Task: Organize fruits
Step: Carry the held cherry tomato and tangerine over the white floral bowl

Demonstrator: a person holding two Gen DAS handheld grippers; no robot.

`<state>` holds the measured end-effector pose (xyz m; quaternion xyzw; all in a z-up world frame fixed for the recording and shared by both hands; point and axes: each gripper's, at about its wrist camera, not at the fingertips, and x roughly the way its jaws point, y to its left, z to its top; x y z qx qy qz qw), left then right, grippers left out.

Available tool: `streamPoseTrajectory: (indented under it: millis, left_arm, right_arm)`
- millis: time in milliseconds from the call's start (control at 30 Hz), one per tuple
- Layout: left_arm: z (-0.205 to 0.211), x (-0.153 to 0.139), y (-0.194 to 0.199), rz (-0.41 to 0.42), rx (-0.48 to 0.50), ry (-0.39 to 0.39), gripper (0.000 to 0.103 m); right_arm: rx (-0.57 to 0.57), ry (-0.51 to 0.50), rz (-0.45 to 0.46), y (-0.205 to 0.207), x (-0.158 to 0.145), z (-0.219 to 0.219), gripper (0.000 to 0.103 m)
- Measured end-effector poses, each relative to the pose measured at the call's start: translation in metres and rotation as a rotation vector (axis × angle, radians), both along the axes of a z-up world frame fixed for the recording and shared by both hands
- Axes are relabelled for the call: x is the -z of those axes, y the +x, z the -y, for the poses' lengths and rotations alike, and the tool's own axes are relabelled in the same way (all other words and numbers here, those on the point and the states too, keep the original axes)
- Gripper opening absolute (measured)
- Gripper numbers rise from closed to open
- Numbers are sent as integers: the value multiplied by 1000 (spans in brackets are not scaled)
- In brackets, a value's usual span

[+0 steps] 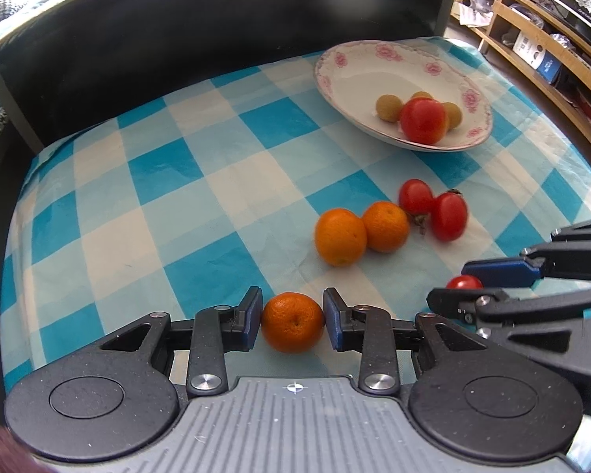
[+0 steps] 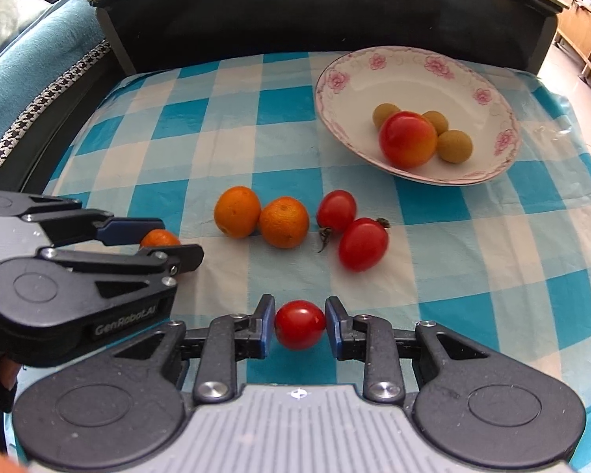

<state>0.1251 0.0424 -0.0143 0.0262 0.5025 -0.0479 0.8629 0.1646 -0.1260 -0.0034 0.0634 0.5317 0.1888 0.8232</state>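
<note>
My left gripper [image 1: 292, 322] is shut on a small orange mandarin [image 1: 292, 323], also seen as the mandarin [image 2: 159, 239] between the left gripper's fingers [image 2: 138, 226] in the right wrist view. My right gripper [image 2: 300, 325] is shut on a cherry tomato [image 2: 299, 324]; that tomato [image 1: 464, 282] shows in the left wrist view too. Two mandarins [image 2: 238, 211] [image 2: 284, 221] and two cherry tomatoes [image 2: 337, 205] [image 2: 362, 243] lie on the cloth. A flowered white plate [image 2: 374, 79] holds a large red tomato [image 2: 407, 140] and three small tan fruits [image 2: 454, 146].
A blue-and-white checked cloth [image 2: 201, 126] covers the table. A dark curved backrest [image 2: 315, 12] rises behind it. A teal sofa [image 2: 39, 51] lies at the left, and wooden shelves [image 1: 532, 39] stand at the right.
</note>
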Motion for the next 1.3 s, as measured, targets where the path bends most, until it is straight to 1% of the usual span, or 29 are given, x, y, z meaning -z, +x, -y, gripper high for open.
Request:
streamPoseTrajectory:
  millis: [100, 200, 333, 533, 600, 633, 733, 867, 933, 1067, 1300]
  left_arm:
    - [5, -1, -6, -2, 24, -2, 42]
    - [10, 2, -9, -9, 43, 4, 42]
    - [16, 6, -11, -15, 61, 29, 42]
    - [20, 8, -13, -17, 75, 36, 43]
    - [20, 8, -14, -17, 76, 35, 46]
    - [20, 8, -14, -19, 76, 33, 49]
    - [20, 8, -15, -20, 75, 36, 52]
    - [22, 8, -16, -19, 71, 41, 50]
    - [22, 8, -17, -16, 66, 41, 42]
    - [21, 5, -19, -10, 59, 33, 42]
    - [23, -3, -20, 8, 61, 5, 42]
  right_arm:
    - [-8, -14, -4, -5, 1, 2, 32]
    - [-15, -37, -22, -9, 9, 1, 32]
    - [-23, -39, -23, -12, 10, 0, 32]
    - [-30, -38, -26, -13, 12, 1, 32]
    - [-29, -37, -27, -13, 12, 1, 32]
    - [-27, -36, -29, -13, 12, 2, 32]
    - [-26, -35, -29, -14, 12, 3, 32]
    - [-29, -36, -24, -16, 11, 2, 32]
    - [-28, -33, -11, -18, 9, 2, 32]
    - [-1, -16, 10, -19, 3, 7, 31]
    - [20, 8, 17, -21, -5, 14, 31]
